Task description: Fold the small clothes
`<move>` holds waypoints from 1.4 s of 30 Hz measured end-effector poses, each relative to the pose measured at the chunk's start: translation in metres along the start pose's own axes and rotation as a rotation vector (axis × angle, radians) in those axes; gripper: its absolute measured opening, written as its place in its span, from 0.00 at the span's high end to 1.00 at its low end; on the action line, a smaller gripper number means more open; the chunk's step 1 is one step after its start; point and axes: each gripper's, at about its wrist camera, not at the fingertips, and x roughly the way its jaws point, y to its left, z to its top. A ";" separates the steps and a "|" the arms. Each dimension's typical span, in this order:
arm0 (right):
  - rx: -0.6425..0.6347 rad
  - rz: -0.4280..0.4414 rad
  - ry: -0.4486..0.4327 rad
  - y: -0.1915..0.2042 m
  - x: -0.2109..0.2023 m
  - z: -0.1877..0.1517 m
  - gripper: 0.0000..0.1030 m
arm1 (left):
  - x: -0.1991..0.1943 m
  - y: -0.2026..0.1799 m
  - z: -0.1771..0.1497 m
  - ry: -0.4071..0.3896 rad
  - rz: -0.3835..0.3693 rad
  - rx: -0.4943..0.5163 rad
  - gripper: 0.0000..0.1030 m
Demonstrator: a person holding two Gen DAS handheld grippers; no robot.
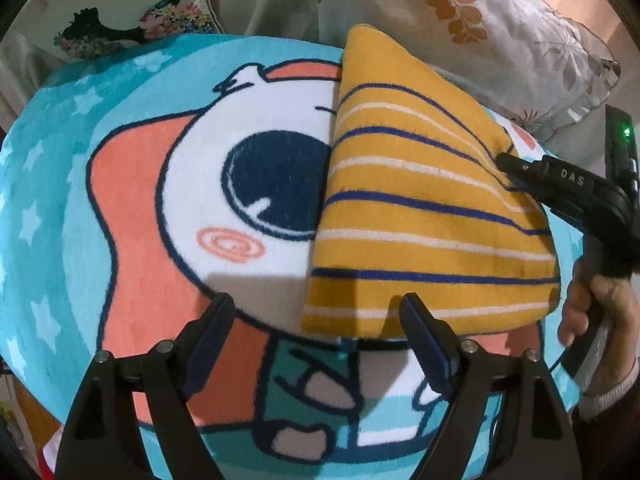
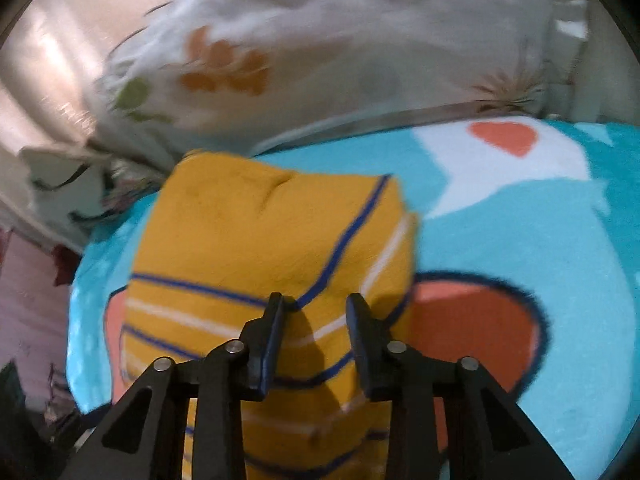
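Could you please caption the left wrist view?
Open left gripper beside folded striped garment on cartoon blanket.

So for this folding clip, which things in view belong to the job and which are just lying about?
Job:
- yellow striped garment
- left gripper
- right gripper

Lying about:
- cartoon blanket, merely underneath
- leaf-print pillow
- floral pillow

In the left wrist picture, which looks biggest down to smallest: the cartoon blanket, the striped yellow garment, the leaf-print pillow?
1. cartoon blanket
2. striped yellow garment
3. leaf-print pillow, though it lies farther back and is cut off, so its rank is unsure.
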 end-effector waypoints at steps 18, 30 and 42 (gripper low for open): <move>0.088 0.634 0.126 0.064 0.010 0.026 0.49 | -0.026 -0.006 -0.010 -0.059 0.125 0.064 0.19; 0.459 0.623 0.079 -0.007 0.067 0.046 0.50 | -0.043 0.006 -0.023 -0.093 0.201 0.078 0.19; 0.299 0.515 -0.040 -0.032 -0.042 -0.014 0.39 | -0.031 -0.023 -0.017 -0.080 0.169 0.161 0.19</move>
